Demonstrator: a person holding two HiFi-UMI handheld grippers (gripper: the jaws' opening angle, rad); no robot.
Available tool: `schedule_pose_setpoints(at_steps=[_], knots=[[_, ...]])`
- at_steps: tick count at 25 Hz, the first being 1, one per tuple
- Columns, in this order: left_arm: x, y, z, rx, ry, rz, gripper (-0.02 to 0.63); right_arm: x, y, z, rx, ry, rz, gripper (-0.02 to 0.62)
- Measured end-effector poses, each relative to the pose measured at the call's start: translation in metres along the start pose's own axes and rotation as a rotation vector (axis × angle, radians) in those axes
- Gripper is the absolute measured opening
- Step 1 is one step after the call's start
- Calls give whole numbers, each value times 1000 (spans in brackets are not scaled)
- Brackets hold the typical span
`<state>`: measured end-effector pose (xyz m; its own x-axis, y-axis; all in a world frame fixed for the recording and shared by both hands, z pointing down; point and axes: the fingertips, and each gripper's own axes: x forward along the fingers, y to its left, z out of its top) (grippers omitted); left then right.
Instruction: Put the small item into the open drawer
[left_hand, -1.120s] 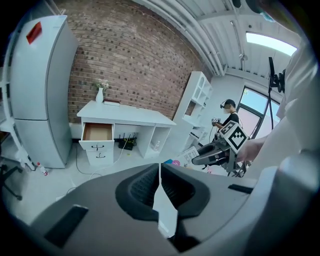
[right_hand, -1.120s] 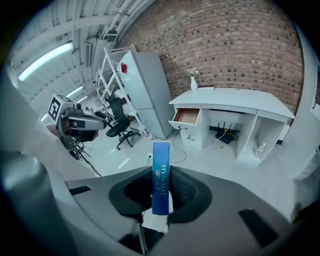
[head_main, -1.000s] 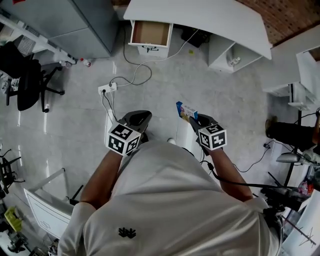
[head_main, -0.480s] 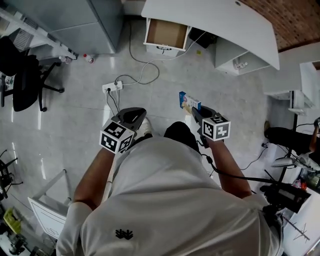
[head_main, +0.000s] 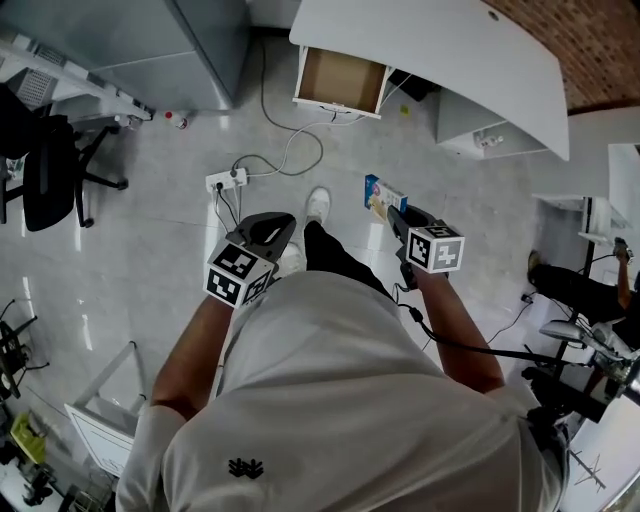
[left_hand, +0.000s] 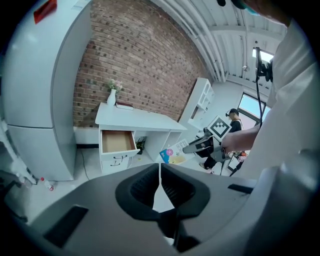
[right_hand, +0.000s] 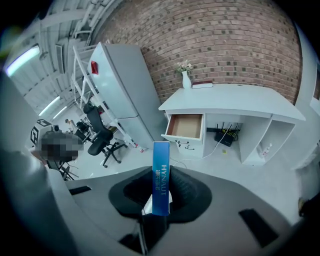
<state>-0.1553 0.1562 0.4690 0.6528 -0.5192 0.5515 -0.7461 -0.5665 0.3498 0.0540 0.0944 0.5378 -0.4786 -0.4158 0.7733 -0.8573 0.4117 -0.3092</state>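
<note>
My right gripper (head_main: 393, 212) (right_hand: 161, 192) is shut on a small blue box (right_hand: 161, 176) (head_main: 384, 196), which stands upright between its jaws. The left gripper view also catches the box (left_hand: 171, 155). Ahead, the open drawer (head_main: 340, 81) (right_hand: 186, 126) (left_hand: 117, 142) hangs pulled out of a white desk (head_main: 440, 50) (right_hand: 235, 105), its brown inside bare. My left gripper (head_main: 268, 228) (left_hand: 160, 170) is shut with nothing in it, held level with the right one over the floor.
A grey cabinet (head_main: 150, 45) stands left of the desk. A power strip (head_main: 222, 181) and its cables lie on the floor between me and the drawer. A black office chair (head_main: 45, 165) is at the left. A vase (right_hand: 186, 79) sits on the desk.
The person has walked toward the desk. The drawer now lies nearer, and a white shoe has stepped forward between the grippers. Both grippers hold as before.
</note>
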Motion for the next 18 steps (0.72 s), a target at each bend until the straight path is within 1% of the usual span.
schedule_pose_setpoints(at_steps=[6, 10, 12, 14, 18], knots=[[49, 54, 69, 18, 38, 27, 31, 56, -42, 76, 60, -7, 34, 98], [85, 87, 109, 30, 39, 56, 31, 90, -71, 113, 87, -17, 45, 98], [104, 97, 127, 48, 44, 60, 31, 103, -84, 131, 95, -33, 46, 98], [119, 101, 142, 54, 52, 48, 31, 113, -92, 143, 113, -43, 46, 98], [134, 104, 161, 67, 73, 15, 31, 129, -101, 159, 182, -64, 45, 98]])
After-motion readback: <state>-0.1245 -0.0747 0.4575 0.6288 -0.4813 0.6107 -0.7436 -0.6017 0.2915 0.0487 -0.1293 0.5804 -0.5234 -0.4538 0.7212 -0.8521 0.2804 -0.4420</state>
